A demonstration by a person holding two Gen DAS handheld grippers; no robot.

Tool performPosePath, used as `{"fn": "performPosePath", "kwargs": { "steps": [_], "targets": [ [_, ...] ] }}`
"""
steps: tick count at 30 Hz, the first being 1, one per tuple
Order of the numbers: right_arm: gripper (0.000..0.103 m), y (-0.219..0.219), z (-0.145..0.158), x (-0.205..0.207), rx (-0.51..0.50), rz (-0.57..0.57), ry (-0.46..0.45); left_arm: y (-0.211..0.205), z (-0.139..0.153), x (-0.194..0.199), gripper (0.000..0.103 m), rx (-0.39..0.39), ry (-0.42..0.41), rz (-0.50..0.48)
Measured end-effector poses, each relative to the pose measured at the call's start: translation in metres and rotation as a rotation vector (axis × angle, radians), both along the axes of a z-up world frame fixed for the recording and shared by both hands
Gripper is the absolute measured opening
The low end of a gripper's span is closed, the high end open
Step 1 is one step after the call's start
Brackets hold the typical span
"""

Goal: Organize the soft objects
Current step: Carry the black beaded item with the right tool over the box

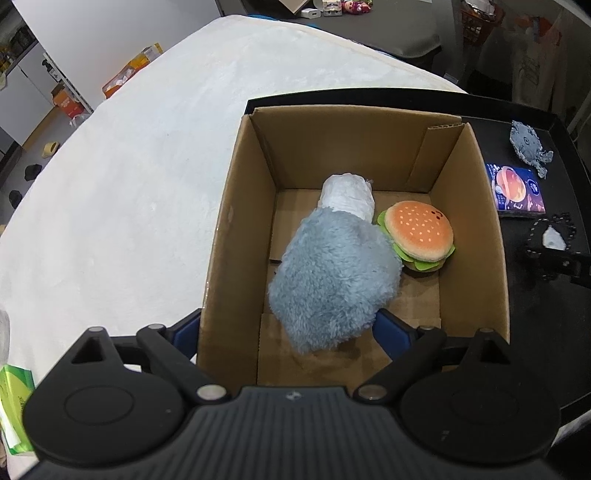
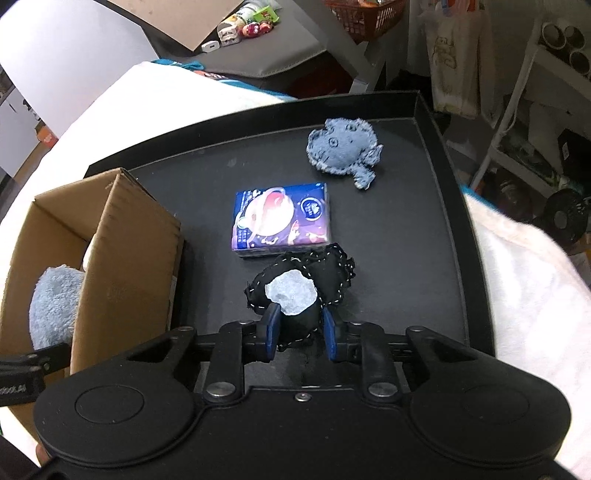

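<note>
An open cardboard box (image 1: 236, 221) holds a fluffy light-blue plush (image 1: 332, 280), a white rolled bundle (image 1: 347, 195) and a burger plush (image 1: 417, 236). My left gripper (image 1: 288, 332) stands open over the box's near corner. One finger is outside the left wall and the other is inside, beside the blue plush. On the black tray (image 2: 406, 258), my right gripper (image 2: 301, 326) is shut on a black stitched plush with a pale patch (image 2: 295, 291). Behind it lie a purple tissue pack (image 2: 280, 218) and a denim-blue plush (image 2: 343, 147).
The tray and box (image 2: 122, 251) rest on a white fleece-covered surface (image 1: 147, 166). A green packet (image 1: 13, 406) lies at its near left edge. Beyond the tray are an orange basket (image 2: 369, 14), a grey seat and cluttered shelves.
</note>
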State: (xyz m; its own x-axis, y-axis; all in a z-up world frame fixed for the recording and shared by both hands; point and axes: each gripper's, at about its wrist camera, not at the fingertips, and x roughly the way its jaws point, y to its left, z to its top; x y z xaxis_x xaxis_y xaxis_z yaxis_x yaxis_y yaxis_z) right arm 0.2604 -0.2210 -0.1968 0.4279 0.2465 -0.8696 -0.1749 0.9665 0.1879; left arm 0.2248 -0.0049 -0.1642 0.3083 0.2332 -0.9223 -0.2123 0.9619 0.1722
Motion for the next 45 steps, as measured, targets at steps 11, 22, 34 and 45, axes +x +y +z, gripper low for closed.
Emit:
{"fn": "performPosePath", "kwargs": {
  "steps": [11, 22, 34, 45],
  "targets": [
    [0.025, -0.003, 0.029, -0.009, -0.014, -0.003, -0.040, 0.006, 0.008, -0.008, 0.094, -0.018, -0.013, -0.007],
    [0.025, 0.024, 0.054, -0.017, -0.027, 0.035, -0.082, 0.030, 0.017, -0.019, 0.093, -0.063, -0.045, 0.016],
    [0.025, 0.059, 0.083, -0.026, -0.012, 0.106, -0.172, 0.052, 0.022, -0.032, 0.091, -0.112, -0.108, 0.022],
    [0.025, 0.102, 0.101, -0.033, 0.003, 0.181, -0.216, 0.069, 0.016, -0.039, 0.063, -0.180, -0.144, 0.046]
  ]
}}
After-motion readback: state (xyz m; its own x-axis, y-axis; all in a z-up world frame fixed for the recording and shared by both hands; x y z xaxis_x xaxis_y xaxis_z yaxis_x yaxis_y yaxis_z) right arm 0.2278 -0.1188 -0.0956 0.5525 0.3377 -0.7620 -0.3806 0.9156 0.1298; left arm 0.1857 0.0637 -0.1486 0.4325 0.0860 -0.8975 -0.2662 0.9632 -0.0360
